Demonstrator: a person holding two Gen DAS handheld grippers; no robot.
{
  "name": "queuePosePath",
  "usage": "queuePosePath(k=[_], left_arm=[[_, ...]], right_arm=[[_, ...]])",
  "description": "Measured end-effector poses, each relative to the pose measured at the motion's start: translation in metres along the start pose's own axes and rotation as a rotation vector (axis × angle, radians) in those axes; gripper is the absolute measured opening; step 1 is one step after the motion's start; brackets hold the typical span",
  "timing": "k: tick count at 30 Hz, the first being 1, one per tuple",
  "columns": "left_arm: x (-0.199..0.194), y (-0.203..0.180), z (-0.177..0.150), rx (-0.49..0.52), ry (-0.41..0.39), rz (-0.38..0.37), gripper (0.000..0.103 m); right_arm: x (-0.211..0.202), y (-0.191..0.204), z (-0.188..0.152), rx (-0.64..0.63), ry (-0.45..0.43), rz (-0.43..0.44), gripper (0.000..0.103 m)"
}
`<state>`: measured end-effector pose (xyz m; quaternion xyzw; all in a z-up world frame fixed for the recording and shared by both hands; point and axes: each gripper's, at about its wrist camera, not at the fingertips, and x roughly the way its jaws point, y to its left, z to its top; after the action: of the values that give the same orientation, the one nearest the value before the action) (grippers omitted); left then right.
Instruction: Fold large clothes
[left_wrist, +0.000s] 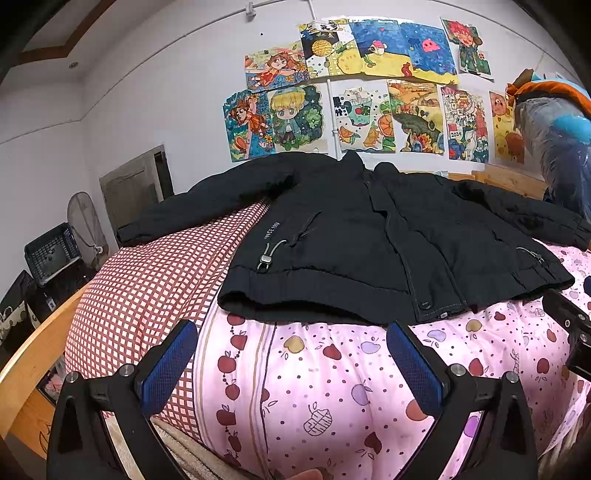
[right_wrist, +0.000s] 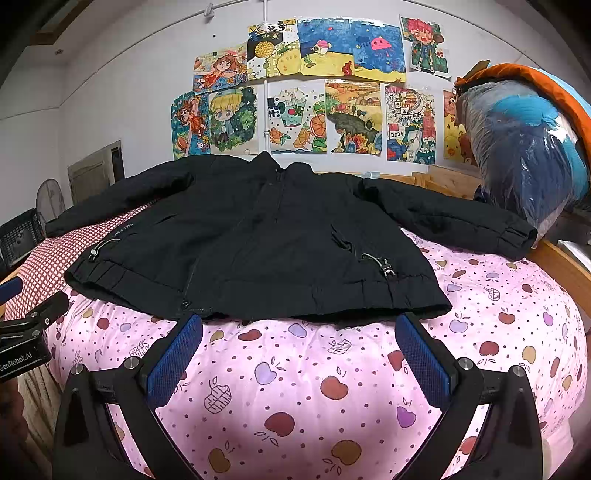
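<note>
A black jacket (left_wrist: 369, 236) lies flat, front up, on the pink apple-print quilt (left_wrist: 332, 387), collar toward the wall, hem nearest the cameras, its 2 sleeves stretched sideways. The left gripper (left_wrist: 291, 354) and right gripper (right_wrist: 299, 343) hover before the hem, jaws spread, holding nothing.

A black jacket (right_wrist: 255, 240) lies spread flat on the pink apple-print quilt (right_wrist: 303, 376), sleeves out. The right tongs (right_wrist: 299, 354) gape empty at six o'clock, just short of its hem. The left tongs (right_wrist: 22, 325) show at nine o'clock.
</note>
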<state>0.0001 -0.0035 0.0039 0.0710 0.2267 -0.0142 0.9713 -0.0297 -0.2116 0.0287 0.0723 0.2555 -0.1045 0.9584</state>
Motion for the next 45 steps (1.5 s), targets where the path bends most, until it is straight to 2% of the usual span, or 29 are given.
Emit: queuePosePath(k=[29,36,37,40,45], left_arm=[[0.000,-0.002,-0.003,0.006,0.002,-0.006,0.103],[0.002,0.000,-0.003,-0.003,0.029,-0.014,0.103],[0.002,0.001,-0.002,-0.008,0.028,-0.026,0.103],[0.003,0.004,0.006,-0.014,0.012,-0.036,0.103],[0.011,0.000,0.039,0.005,-0.012,-0.037,0.103]], right_arm=[[-0.001,-0.001,0.000,0.003,0.010,0.006,0.102],[0.001,-0.004,-0.003,-0.010,0.034,-0.010,0.102],[0.005,-0.015,-0.004,-0.016,0.038,-0.021,0.102],[0.006,-0.013,0.001,-0.040,0.051,-0.054,0.102],[0.008,-0.010,0.023,-0.054,0.060,-0.086,0.102]])
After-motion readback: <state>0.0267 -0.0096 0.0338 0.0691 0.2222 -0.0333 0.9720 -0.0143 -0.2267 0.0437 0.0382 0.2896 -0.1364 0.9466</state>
